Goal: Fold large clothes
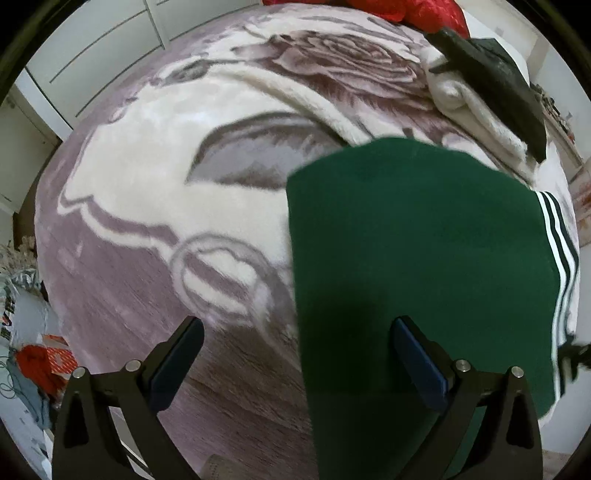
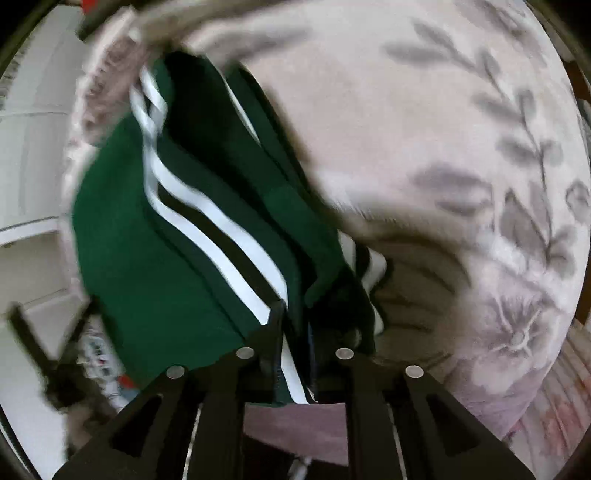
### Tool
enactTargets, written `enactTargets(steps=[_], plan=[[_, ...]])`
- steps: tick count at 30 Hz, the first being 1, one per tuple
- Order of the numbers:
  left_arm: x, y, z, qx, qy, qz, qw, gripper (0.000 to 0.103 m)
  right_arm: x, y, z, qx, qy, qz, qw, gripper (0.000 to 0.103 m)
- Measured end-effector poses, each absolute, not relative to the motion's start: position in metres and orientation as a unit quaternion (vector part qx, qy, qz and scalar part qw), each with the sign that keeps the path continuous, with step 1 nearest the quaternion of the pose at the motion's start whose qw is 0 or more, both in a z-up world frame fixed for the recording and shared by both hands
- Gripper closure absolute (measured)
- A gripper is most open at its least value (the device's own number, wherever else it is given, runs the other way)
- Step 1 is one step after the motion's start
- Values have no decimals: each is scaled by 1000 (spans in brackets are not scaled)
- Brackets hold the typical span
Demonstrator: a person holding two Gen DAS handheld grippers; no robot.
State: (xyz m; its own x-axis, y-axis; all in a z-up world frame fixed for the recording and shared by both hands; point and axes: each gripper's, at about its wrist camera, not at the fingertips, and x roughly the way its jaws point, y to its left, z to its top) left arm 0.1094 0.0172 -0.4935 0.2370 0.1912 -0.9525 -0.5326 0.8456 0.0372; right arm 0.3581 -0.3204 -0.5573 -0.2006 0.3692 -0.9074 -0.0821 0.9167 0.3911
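In the left wrist view, the left gripper (image 1: 297,332) stands with its jaws spread wide, nothing pressed between them: its left finger hangs over the plush mauve-and-cream floral blanket (image 1: 147,192) in the lower left of the frame, its right finger over the dark green fleece garment with white side stripes (image 1: 417,236). That garment fills the lower right of the view as a broad, smooth panel, its left edge running down between the two fingers, nearer the right one; its white stripes run along the right border. Whether the right finger touches the cloth cannot be told. At the upper right lie a rolled cream plush cloth (image 1: 465,92) and a flat black object (image 1: 506,81) on top of it, with red quilted fabric (image 1: 417,11) at the top edge. In the right wrist view, which is blurred, the right gripper (image 2: 295,325) sits at bottom centre with its jaws nearly together, pinching a striped edge of the green garment between the pads. From there the garment rises toward the upper left of the frame in bunched folds, stripes winding along it. The blanket spreads across the right half, and white panelling (image 2: 33,147) shows at the left.
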Motion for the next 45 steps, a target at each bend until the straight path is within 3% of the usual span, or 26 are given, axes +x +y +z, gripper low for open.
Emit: enactTargets(steps=[1, 2, 3, 9, 10, 11, 14, 17, 21, 23, 25, 26, 28, 30, 31, 32, 37, 42, 45], plan=[[112, 22, -491, -151, 569, 238, 773, 0, 364, -321, -545, 106, 742, 189, 634, 73], [114, 27, -489, -154, 564, 242, 774, 0, 370, -320, -535, 113, 731, 197, 643, 48], [116, 31, -488, -154, 561, 245, 775, 0, 380, -316, -529, 122, 716, 211, 654, 40], [146, 56, -490, -136, 551, 279, 775, 0, 441, -272, -561, 154, 717, 260, 628, 37], [152, 61, -496, -137, 555, 279, 772, 0, 445, -261, -567, 154, 715, 269, 627, 54], [157, 65, -500, -143, 556, 277, 770, 0, 446, -250, -568, 132, 712, 270, 634, 86], [166, 73, -506, -153, 557, 268, 771, 0, 460, -220, -567, 52, 689, 245, 680, 101], [172, 76, -511, -162, 557, 262, 771, 0, 481, -230, -562, 74, 670, 204, 710, 101], [166, 76, -504, -161, 561, 267, 767, 0, 484, -226, -580, 62, 710, 230, 662, 100], [157, 76, -499, -166, 559, 269, 767, 0, 481, -240, -562, 83, 719, 243, 646, 86], [141, 74, -494, -175, 558, 270, 765, 0, 471, -257, -547, 98, 717, 251, 643, 43], [132, 72, -492, -180, 558, 273, 763, 0, 464, -262, -543, 98, 714, 259, 643, 32], [118, 68, -491, -185, 561, 275, 759, 0, 446, -266, -550, 65, 733, 264, 624, 31], [104, 64, -491, -193, 564, 279, 753, 0, 432, -265, -567, 49, 747, 263, 609, 36], [95, 61, -493, -201, 569, 279, 747, 0, 427, -266, -572, 51, 742, 264, 615, 73], [88, 59, -494, -207, 572, 278, 743, 0, 424, -265, -576, 45, 741, 257, 619, 100], [63, 50, -498, -231, 576, 272, 735, 0, 422, -271, -536, 27, 701, 205, 682, 101], [62, 43, -508, -257, 587, 261, 722, 0, 434, -282, -586, 31, 747, 176, 640, 100], [54, 52, -504, -292, 574, 255, 721, 0, 441, -282, -583, 47, 750, 207, 627, 96]])
